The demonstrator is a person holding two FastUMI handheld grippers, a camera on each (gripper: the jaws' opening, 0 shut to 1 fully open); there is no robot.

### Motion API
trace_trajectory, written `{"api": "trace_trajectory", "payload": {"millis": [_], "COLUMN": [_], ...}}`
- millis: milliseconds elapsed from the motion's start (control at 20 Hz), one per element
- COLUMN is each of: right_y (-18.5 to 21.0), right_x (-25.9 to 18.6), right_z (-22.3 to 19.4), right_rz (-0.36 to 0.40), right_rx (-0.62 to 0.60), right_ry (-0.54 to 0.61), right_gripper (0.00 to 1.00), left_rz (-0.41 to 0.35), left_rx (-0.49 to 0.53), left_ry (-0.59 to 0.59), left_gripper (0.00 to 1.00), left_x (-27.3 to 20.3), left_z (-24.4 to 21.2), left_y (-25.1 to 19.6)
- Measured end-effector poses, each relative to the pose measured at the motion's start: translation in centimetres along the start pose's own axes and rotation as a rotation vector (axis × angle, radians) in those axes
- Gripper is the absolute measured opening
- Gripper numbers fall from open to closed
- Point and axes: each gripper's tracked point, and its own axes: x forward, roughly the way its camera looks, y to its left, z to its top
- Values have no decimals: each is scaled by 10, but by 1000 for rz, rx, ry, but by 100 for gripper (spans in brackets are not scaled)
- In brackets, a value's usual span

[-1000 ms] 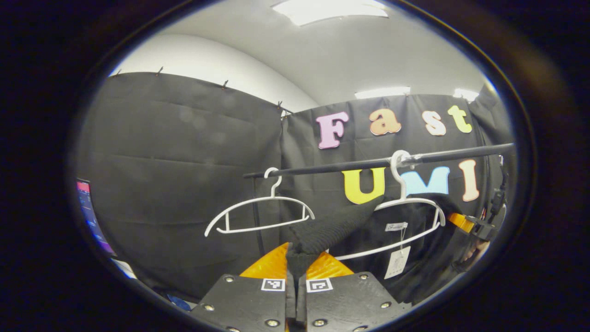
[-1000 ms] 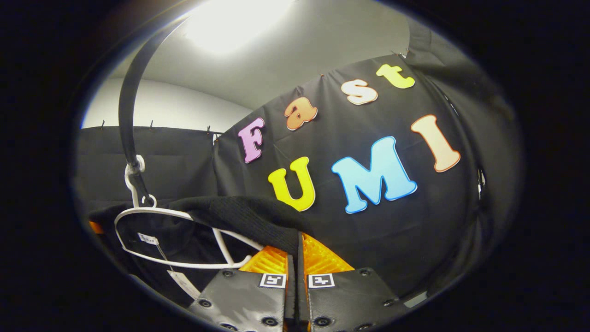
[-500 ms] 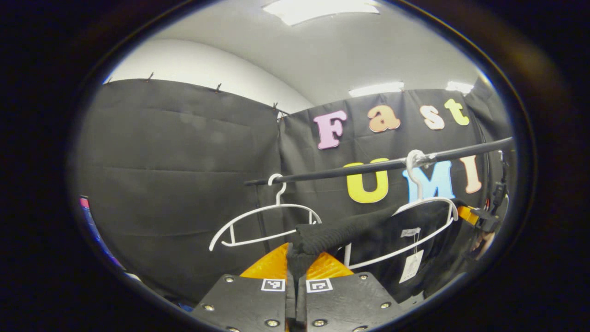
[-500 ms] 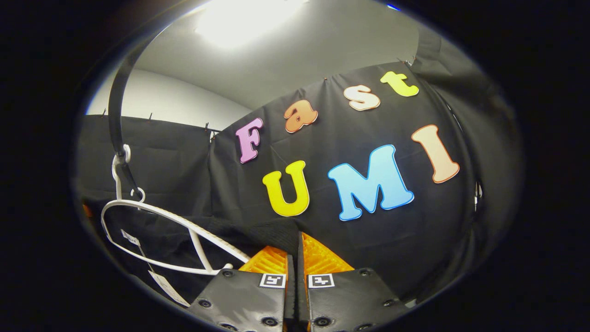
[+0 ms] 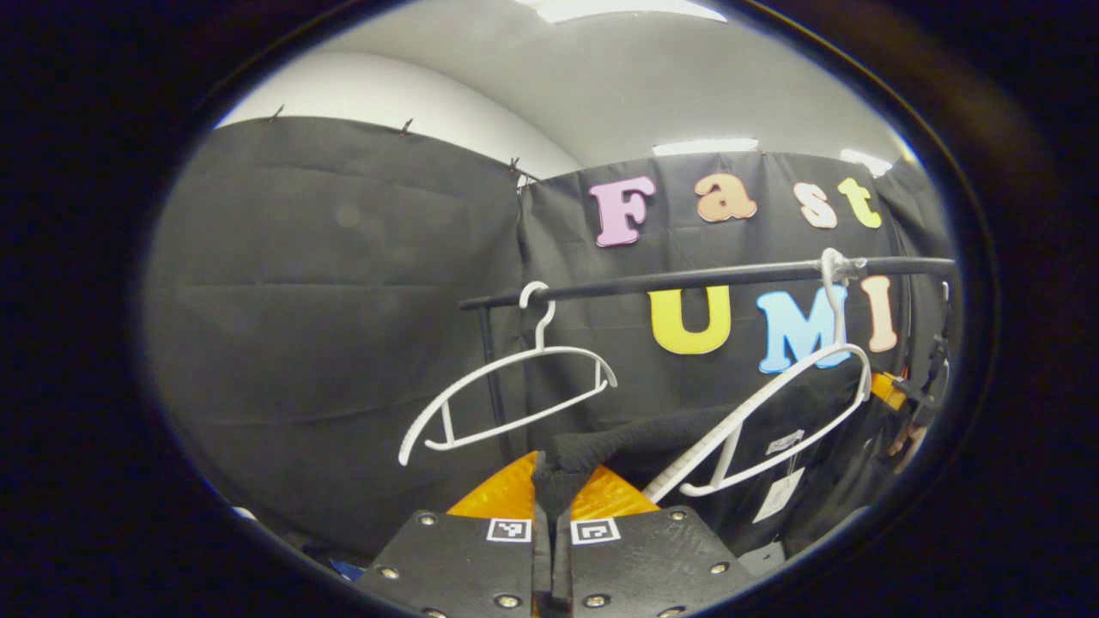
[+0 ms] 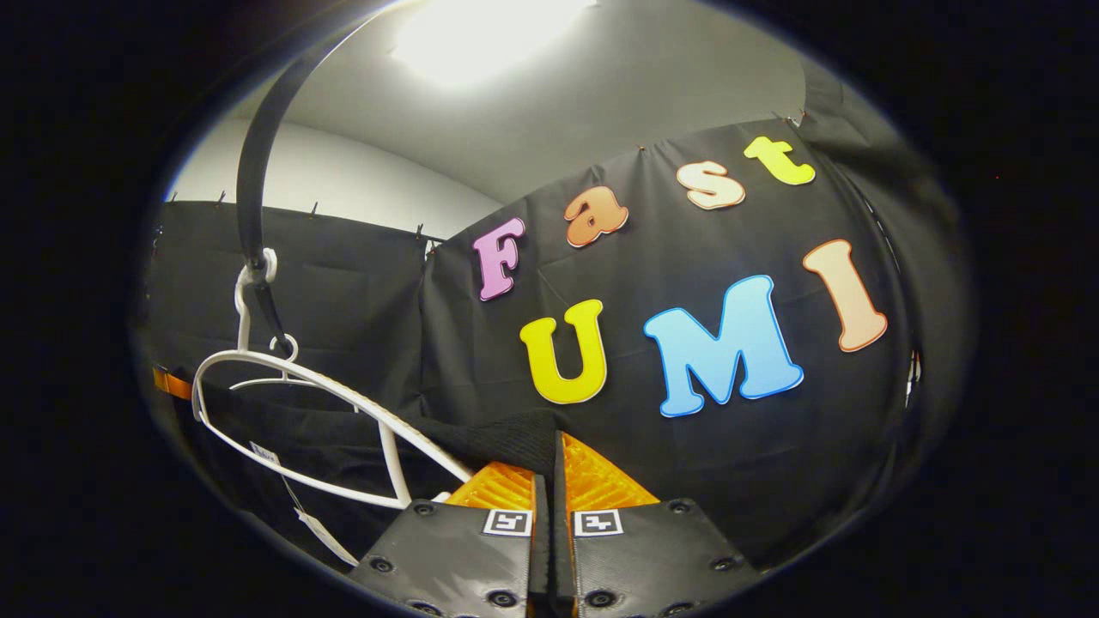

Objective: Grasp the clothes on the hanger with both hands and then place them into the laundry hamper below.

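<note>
Garment (image 5: 601, 446) pinched in both tools.

This is a recording booth set up inside a plain room, not a real home. Black cloth (image 5: 343, 283) hangs as the walls, fixed along its top edge with small clips (image 5: 404, 127). Above the cloth there is a white wall (image 5: 386, 90) and a grey ceiling with flat light panels (image 5: 706, 147). A black rail (image 5: 687, 279) crosses the booth and carries white plastic hangers (image 5: 506, 386), so the corner is arranged like a laundry place.
</note>
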Motion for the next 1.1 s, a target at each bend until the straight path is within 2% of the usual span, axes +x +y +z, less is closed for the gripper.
{"api": "trace_trajectory", "payload": {"millis": [150, 350, 450, 550, 600, 800, 850, 900, 1100], "right_y": [-1, -8, -12, -14, -16, -22, -21, -21, -15], "right_x": [0, 2, 0, -4, -6, -23, -28, -36, -63], "right_z": [-11, -29, -40, -48, -52, -62, -64, -68, -86], "right_rz": [12, 0, -13, -18, -20, -48, -58, -69, -107], "right_rx": [-4, -13, -7, -4, -10, -16, -23, -31, -44], "right_ry": [25, 68, 92, 115, 124, 144, 153, 162, 222], "right_gripper": [4, 4, 0, 0, 4, 4, 0, 4, 4], "left_rz": [-12, -7, -13, -28, -34, -33, -31, -31, -40], "left_rx": [-56, -14, -3, -21, -43, -87, -88, -92, -92], "left_ry": [22, 72, 85, 102, 114, 167, 179, 191, 236], "left_gripper": [0, 2, 3, 2, 0, 3, 3, 2, 3], "left_x": [1, 5, 6, 6, 5, -5, -11, -17, -33], "left_z": [-17, -37, -45, -53, -57, -81, -88, -96, -125], "left_y": [5, -2, -5, -7, -7, -6, -6, -5, 0]}}
